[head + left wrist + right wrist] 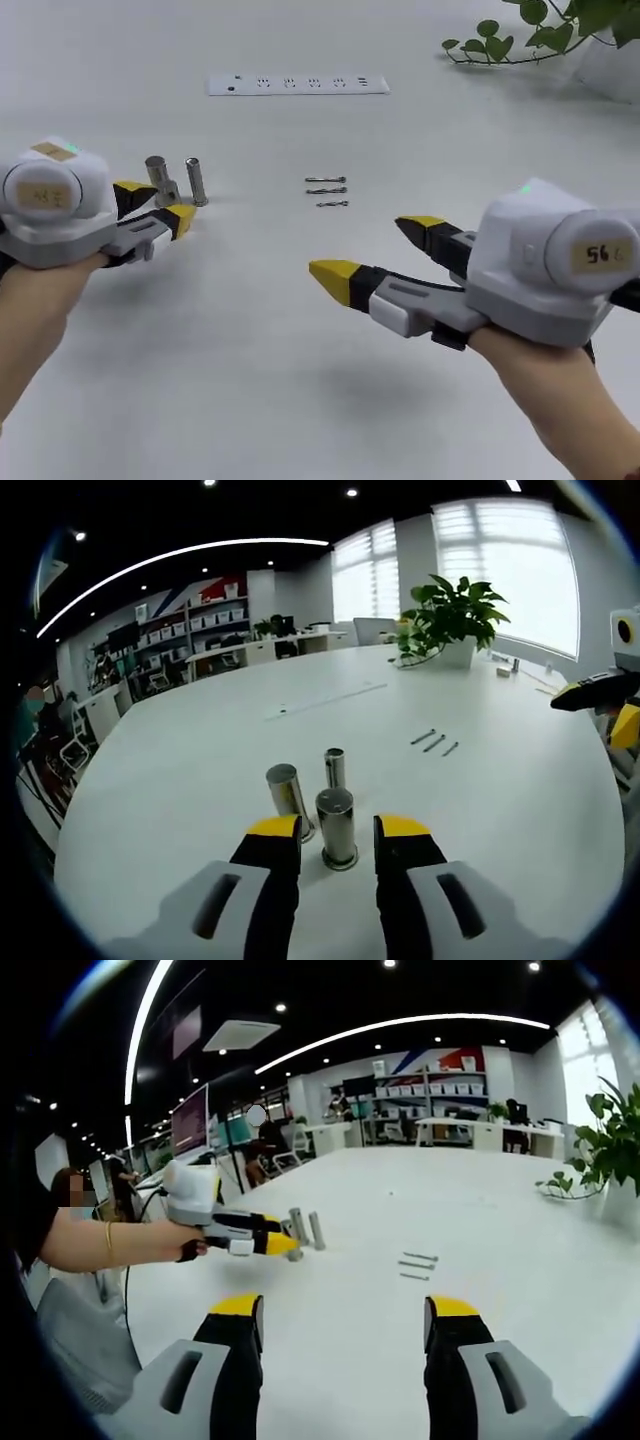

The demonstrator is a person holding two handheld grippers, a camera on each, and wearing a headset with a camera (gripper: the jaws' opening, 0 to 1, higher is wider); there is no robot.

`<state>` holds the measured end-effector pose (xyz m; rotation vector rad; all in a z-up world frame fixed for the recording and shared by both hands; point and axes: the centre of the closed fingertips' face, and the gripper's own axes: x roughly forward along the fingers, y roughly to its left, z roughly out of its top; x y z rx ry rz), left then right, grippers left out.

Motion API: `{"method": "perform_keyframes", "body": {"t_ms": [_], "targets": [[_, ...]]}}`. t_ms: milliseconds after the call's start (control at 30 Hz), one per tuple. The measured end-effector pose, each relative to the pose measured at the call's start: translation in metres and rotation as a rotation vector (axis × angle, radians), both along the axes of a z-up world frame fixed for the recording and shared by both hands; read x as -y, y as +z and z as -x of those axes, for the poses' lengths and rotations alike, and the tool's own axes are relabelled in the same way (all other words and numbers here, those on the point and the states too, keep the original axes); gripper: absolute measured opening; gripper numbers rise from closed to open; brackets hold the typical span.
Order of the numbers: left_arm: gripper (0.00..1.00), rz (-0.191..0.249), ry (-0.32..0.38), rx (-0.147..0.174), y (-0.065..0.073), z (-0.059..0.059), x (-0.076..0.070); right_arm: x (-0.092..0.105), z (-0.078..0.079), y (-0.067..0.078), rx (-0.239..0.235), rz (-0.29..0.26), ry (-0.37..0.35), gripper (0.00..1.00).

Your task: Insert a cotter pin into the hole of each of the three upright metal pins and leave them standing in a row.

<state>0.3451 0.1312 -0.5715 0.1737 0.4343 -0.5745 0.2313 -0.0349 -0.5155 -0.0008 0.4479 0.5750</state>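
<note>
**Left jaws astride one metal pin; cotter pins loose on the tabletop**

- Left gripper [160, 203]: jaws part open, holding nothing. In the left gripper view the nearest metal pin [337, 825] stands upright between the two yellow tips, with a sliver of gap on either side.
- Right gripper [375, 246]: jaws spread wide, holding nothing. It hovers over the near right part of the tabletop [300, 350], well apart from all the pins.
- Count, metal pins [286, 798]: three, all upright, in a tight cluster toward the left edge of the tabletop rather than a straight row.
- Count, cotter pins [327, 190]: three, lying flat and parallel near the middle of the tabletop. They lie between the two grippers and well apart from the metal pins.
- View differences: the left gripper view gives all three metal pins, while in the head view two stand clear just beyond the left jaws. The head view also takes in a power strip [298, 85] toward the far edge and a plant [540, 25] at the far right corner.
</note>
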Motion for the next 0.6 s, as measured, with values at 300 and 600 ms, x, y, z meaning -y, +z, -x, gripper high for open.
{"method": "perform_keyframes", "body": {"t_ms": [300, 600], "targets": [[0.14, -0.011, -0.041, 0.003, -0.0037, -0.0044, 0.0046, -0.0028, 0.0043, -0.008, -0.026, -0.001, -0.003, 0.6], [0.11, 0.006, -0.053, -0.005, -0.0041, -0.0067, 0.0045, -0.002, 0.0055, -0.0108, -0.041, -0.007, -0.012, 0.58]]}}
